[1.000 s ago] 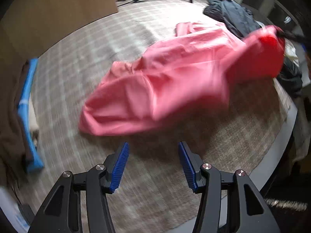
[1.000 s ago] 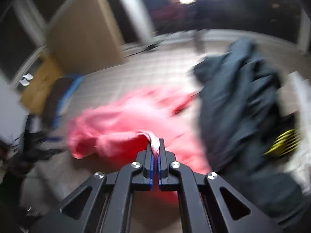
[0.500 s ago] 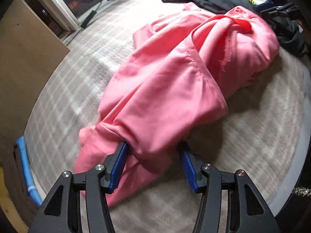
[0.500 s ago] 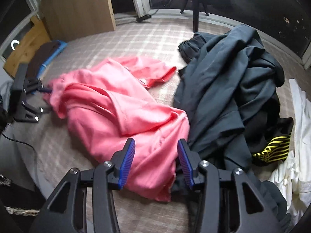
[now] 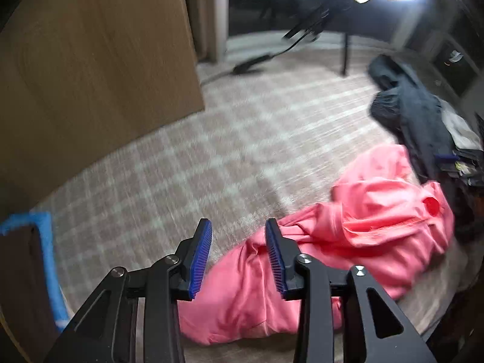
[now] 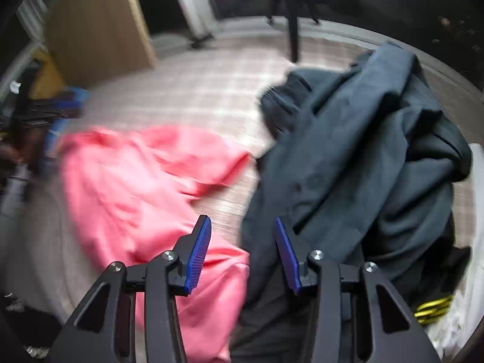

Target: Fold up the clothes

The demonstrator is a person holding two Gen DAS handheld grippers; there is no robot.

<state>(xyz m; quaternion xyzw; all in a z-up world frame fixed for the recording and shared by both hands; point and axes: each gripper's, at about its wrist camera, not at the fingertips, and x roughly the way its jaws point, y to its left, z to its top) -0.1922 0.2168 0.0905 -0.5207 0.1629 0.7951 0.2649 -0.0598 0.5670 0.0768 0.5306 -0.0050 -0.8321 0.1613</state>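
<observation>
A crumpled pink garment [image 5: 348, 236] lies on the plaid-covered surface [image 5: 236, 151]; it also shows in the right wrist view [image 6: 136, 187], left of centre. My left gripper [image 5: 239, 257] is open and empty, raised over the garment's near left end. My right gripper [image 6: 242, 251] is open and empty, above the spot where the pink garment meets a heap of dark grey clothes [image 6: 363, 163]. Both views are motion-blurred.
The dark clothes heap [image 5: 408, 115] lies at the far right. White cloth and a yellow-striped item [image 6: 432, 308] lie beyond it. A wooden panel [image 5: 90, 60] stands at the back left, a tripod leg [image 6: 292, 15] at the back, blue-edged items [image 5: 45, 242] at the left edge.
The right gripper let go of the pink garment, which dropped onto the surface. The left gripper, which had reached around its near end, has lifted and swung left, still open.
</observation>
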